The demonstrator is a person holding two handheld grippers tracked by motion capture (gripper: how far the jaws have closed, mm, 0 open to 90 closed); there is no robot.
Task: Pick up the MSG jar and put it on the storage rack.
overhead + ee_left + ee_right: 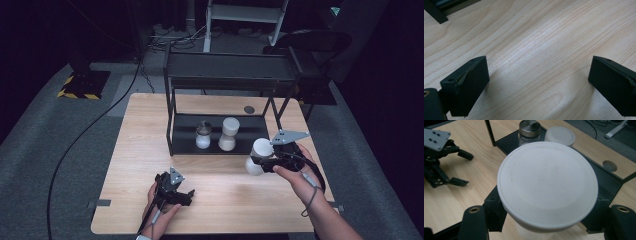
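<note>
Now clamped in right tool (261, 161): white hourglass jar (258, 156), contents hidden. Left tool (186, 196) apart, empty. At twelve o'clock on shelf (185, 136): white-filled shaker (203, 135), second hourglass jar (228, 133).

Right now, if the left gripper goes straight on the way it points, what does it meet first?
Most likely the bare table: the left gripper tilts down at the wood, fingers open with nothing between them. The rack foot lies further off to the side.

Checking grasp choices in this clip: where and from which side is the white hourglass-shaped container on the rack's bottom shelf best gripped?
Grip the white hourglass-shaped container at its narrow waist, coming level from the open front of the black metal rack. It stands upright, the upper shelf blocks a top approach, and the small glass jar with a metal lid stands close on its left, so keep the claw clear of it.
</note>
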